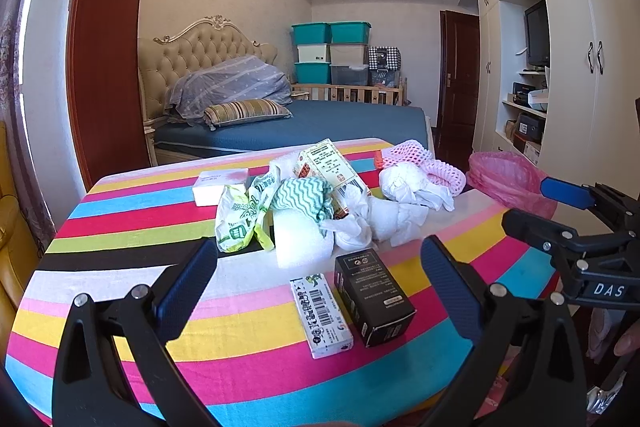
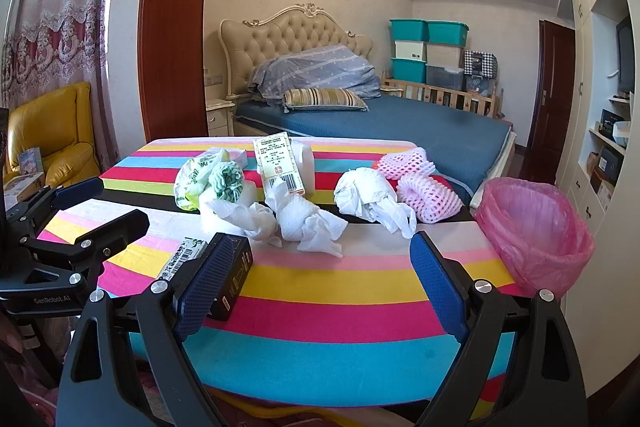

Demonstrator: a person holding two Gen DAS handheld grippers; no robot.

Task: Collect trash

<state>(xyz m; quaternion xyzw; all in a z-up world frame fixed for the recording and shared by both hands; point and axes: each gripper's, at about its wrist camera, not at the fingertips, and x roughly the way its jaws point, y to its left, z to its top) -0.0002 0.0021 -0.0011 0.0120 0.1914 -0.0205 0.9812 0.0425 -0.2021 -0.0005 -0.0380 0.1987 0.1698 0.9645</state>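
Trash sat in a loose pile on the striped table [image 2: 320, 307], ahead of both sets of fingers. Black box [image 1: 374, 297] lay just ahead of and between the left gripper [image 1: 320, 283] fingers, touching neither. White barcode box [image 1: 322, 313] lay beside it, on the side of the left finger. Beyond those: white foam block [image 1: 304, 241], green-printed plastic bag [image 1: 238, 215], green wavy cloth [image 1: 306, 197], tall printed carton [image 1: 332, 167] leaning over the heap, flat white box [image 1: 220, 185] at the far side.

Crumpled white tissues [image 2: 308, 217] were straight ahead of the right gripper [image 2: 320, 275], well past the fingertips. Crumpled white plastic bag [image 2: 372, 199] and pink foam nets [image 2: 420, 183] lay further out, toward the right finger. Pink-lined bin [image 2: 532, 223] stood off the table edge, outside the right finger.

Left gripper: fingers spread wide, nothing between them. Right gripper: same, spread wide and empty; its left finger overlapped the black box in its own view, contact not clear.

Each gripper showed at the edge of the other's view.

Behind the table: bed [image 2: 380, 115], stacked storage bins [image 2: 428, 51], yellow armchair [image 2: 56, 131].
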